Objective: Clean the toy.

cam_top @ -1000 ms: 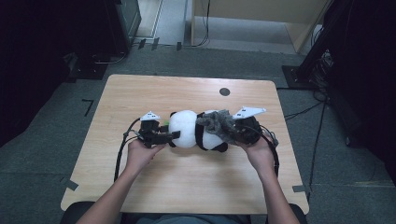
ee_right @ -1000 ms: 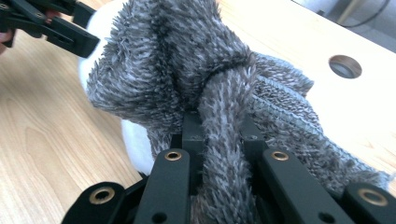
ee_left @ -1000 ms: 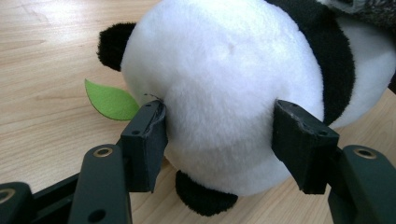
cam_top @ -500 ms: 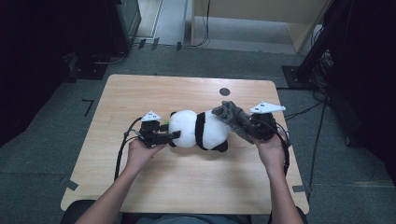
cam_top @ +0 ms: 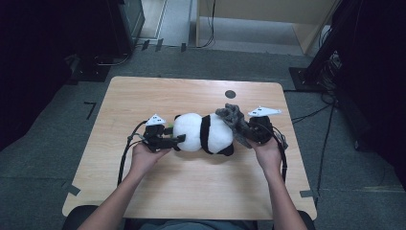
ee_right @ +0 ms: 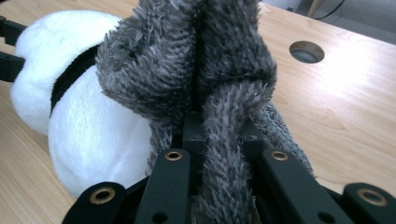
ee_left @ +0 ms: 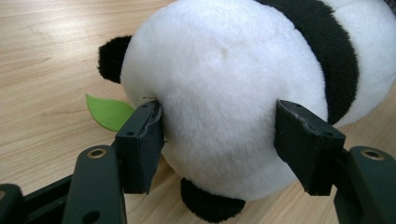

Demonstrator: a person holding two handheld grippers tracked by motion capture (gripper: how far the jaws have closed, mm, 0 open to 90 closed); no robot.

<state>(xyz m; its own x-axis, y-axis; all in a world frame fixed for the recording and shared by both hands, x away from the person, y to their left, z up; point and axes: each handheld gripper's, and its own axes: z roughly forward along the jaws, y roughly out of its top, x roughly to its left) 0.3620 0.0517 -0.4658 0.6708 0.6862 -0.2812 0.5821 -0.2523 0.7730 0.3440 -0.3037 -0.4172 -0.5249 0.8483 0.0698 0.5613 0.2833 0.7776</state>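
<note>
A light wooden table is set on a grey carpeted floor, with dark equipment stands along the back and right side. A round hole is seen in the tabletop near its far edge. On the left, the left gripper is held low over the wood, and its jaws are spread around the white head of a plush panda, which is laid on its side across the middle of the table. In the left gripper view, the pads are seen touching the fur on either side, and a green felt leaf is seen beside the head. To the right, a shaggy grey cloth is draped against the panda's body and is pinched between the closed jaws of the right gripper.
</note>
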